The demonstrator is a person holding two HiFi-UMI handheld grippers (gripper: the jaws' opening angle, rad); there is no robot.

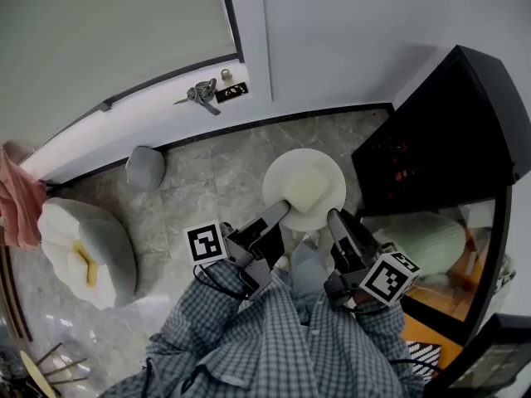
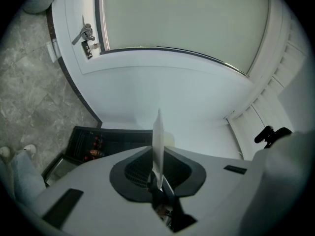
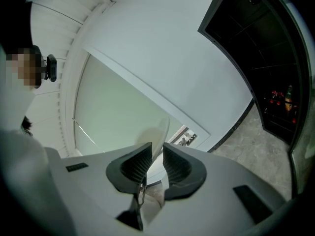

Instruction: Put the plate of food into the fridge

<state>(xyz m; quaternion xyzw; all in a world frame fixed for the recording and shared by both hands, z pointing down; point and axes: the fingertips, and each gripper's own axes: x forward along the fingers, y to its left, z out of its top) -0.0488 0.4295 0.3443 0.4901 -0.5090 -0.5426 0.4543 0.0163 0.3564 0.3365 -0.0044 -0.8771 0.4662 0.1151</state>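
The left hand-held gripper (image 1: pixel 280 210) and right hand-held gripper (image 1: pixel 335 216) each clamp the near rim of the plate (image 1: pixel 286 169) carrying food (image 1: pixel 309 186); the fridge (image 1: pixel 440 131) stands at right.

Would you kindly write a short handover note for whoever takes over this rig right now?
Left tool: shut on the near-left rim of the plate.
Right tool: shut on the plate's near-right rim.
The plate, with pale food on it, is held above the floor, just left of the black fridge, whose door looks open.
Done: plate lifted and at the fridge.
Left: set it on a shelf inside, release, withdraw, close the door.
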